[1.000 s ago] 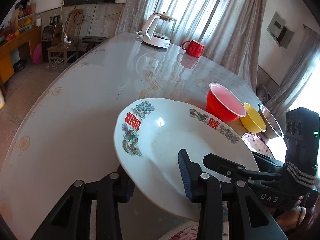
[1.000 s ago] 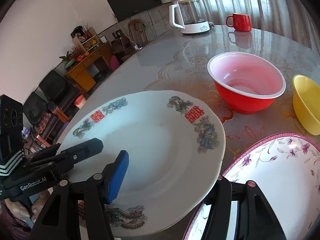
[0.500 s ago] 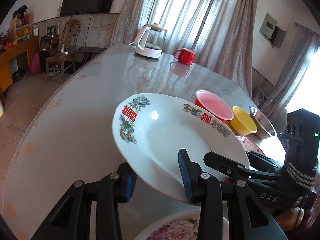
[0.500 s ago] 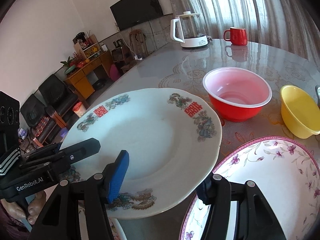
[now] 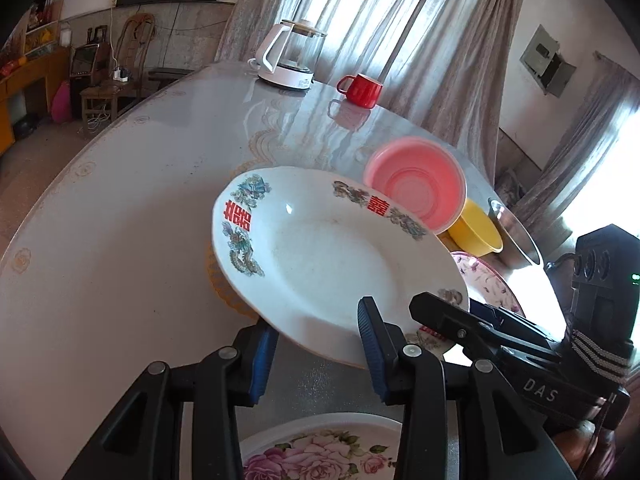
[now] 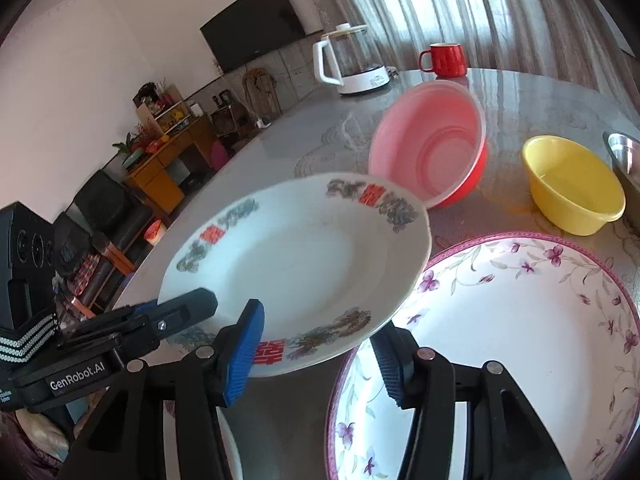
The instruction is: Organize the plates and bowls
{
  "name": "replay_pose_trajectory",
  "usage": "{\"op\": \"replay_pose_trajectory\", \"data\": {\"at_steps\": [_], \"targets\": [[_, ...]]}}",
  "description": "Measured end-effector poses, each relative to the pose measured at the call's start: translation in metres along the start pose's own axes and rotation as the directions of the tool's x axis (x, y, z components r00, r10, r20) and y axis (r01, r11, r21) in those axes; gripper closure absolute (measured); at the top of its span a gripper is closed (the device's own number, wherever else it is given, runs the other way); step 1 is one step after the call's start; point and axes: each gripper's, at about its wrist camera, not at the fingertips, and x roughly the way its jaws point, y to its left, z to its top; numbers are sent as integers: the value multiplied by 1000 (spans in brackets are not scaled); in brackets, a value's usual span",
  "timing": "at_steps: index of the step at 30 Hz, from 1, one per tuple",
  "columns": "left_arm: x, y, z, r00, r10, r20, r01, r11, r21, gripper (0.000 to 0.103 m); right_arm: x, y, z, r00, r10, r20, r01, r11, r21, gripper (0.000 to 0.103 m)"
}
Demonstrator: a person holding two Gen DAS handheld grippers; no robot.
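Note:
A white plate with red characters and dragon prints (image 5: 332,256) (image 6: 292,268) is held in the air above the table, tilted. My left gripper (image 5: 316,354) is shut on its near rim, one finger above and one below. My right gripper (image 6: 320,352) is shut on the same plate's rim from the other side. The plate's far edge touches the red bowl (image 5: 416,188) (image 6: 432,148), which is tipped up on its side. A pink-flowered plate (image 5: 320,448) lies below my left gripper. A purple-flowered plate (image 6: 512,344) lies under my right gripper.
A yellow bowl (image 6: 572,184) and a steel bowl (image 5: 514,236) stand right of the red bowl. A white kettle (image 5: 290,58) and a red mug (image 5: 360,88) stand at the table's far side. The round glass table (image 5: 120,200) spreads left.
Both grippers have lifted the white plate higher and pushed it forward. Its far edge now meets the red bowl, which has tipped from upright onto its side.

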Motion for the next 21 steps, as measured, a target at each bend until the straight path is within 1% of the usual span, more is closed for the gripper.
{"op": "replay_pose_trajectory", "data": {"at_steps": [4,11,14,18,21], "targets": [[-2,-2,1,1000,-5,11,5,1000,10,62,-2,-5,2,1000,1,-10,0,1000,20,52],[5,0,3,1000,6,-19,-5,1000,12,62,-1,-2,3,999,-33,-23,33,999,8,52],[8,6,5,1000,12,-28,-12,1000,6,62,-7,-2,1,999,-34,-12,35,999,22,52],[14,12,4,998,39,-45,-39,999,5,62,-9,-4,3,999,-49,4,49,998,27,52],[17,16,7,998,35,-54,-36,999,-18,62,-7,-6,7,998,-55,2,55,998,25,52]]}}
